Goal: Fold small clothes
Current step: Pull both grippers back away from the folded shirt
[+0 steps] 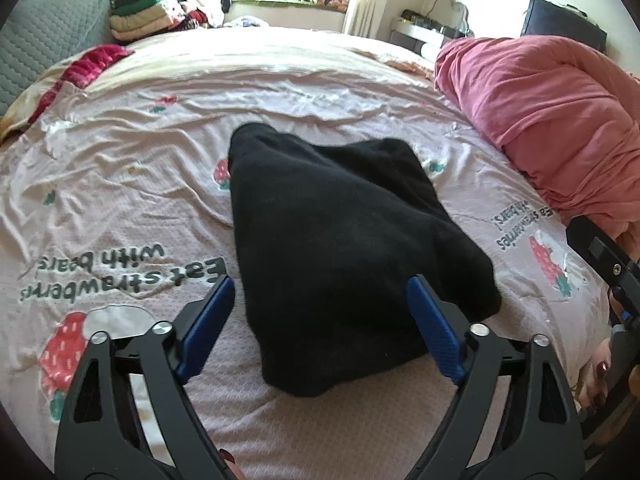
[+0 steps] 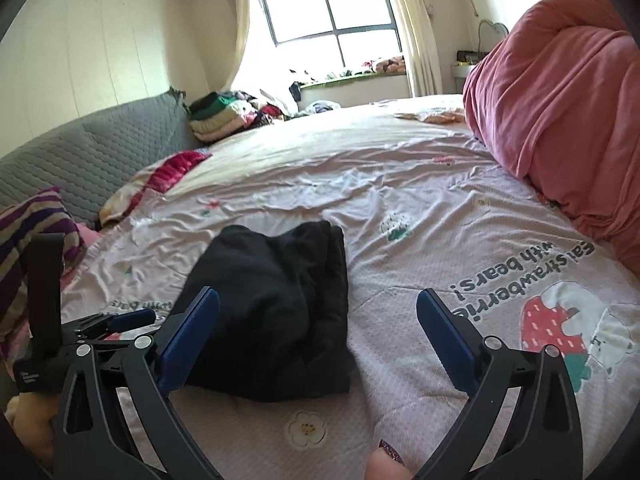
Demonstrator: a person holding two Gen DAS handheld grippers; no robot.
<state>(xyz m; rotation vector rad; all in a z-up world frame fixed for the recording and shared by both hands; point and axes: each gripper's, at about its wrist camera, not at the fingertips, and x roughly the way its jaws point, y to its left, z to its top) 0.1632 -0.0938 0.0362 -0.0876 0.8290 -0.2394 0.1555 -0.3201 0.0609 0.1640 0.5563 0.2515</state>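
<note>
The folded garment (image 1: 340, 248) lies mid-bed (image 1: 280, 92); a bundled quilt (image 1: 552, 112) at two o'clock, stacked clothes (image 1: 140, 16) at eleven.

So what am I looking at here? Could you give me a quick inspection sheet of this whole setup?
Surface: bed sheet, pink with strawberry prints, wrinkled.
Job's things: black garment, folded into a compact bundle, lying on the sheet.
Clutter: rolled pink duvet on the right; striped cloth and red patterned cloth at the left edge.
Grippers: left gripper open, blue pads either side of the garment's near end, not pressing it; right gripper open, nothing between its pads.
Cables: nothing seen.
Surroundings: grey quilted headboard, stack of folded clothes, window with curtains, bright daylight.
</note>
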